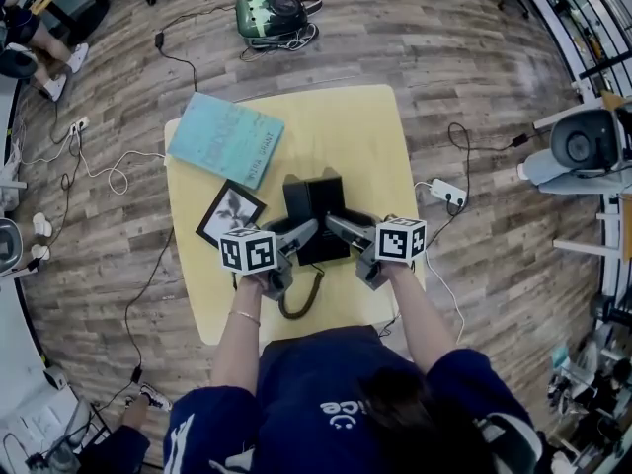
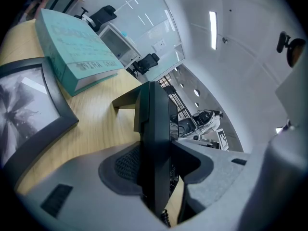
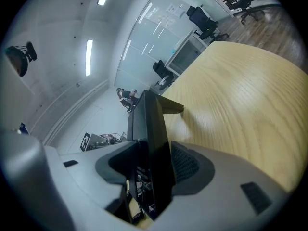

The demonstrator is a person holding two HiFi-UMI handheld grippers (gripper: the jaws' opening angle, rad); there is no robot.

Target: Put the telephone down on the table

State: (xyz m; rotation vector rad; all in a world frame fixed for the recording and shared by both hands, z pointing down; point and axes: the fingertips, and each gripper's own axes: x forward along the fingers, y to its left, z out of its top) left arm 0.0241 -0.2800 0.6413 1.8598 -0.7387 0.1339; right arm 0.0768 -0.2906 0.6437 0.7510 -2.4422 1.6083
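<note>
In your head view, locate the teal book (image 1: 225, 139) at 10 o'clock, lying flat with its cover up. The black-framed picture (image 1: 229, 212) lies flat at 9 o'clock, just beside the book's near corner. A green-and-black backpack (image 1: 274, 15) sits on the wood-plank floor (image 1: 474, 47) at 12 o'clock. A white power strip (image 1: 449, 193) lies at 3 o'clock, its cable trailing across the floor.

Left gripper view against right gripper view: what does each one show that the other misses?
Only the left gripper view shows the teal book and the picture frame lying on the table. Only the right gripper view shows a long bare stretch of that table and the wood floor beyond it. Both show the black telephone edge-on, gripped between the jaws, with office chairs in the background.
</note>
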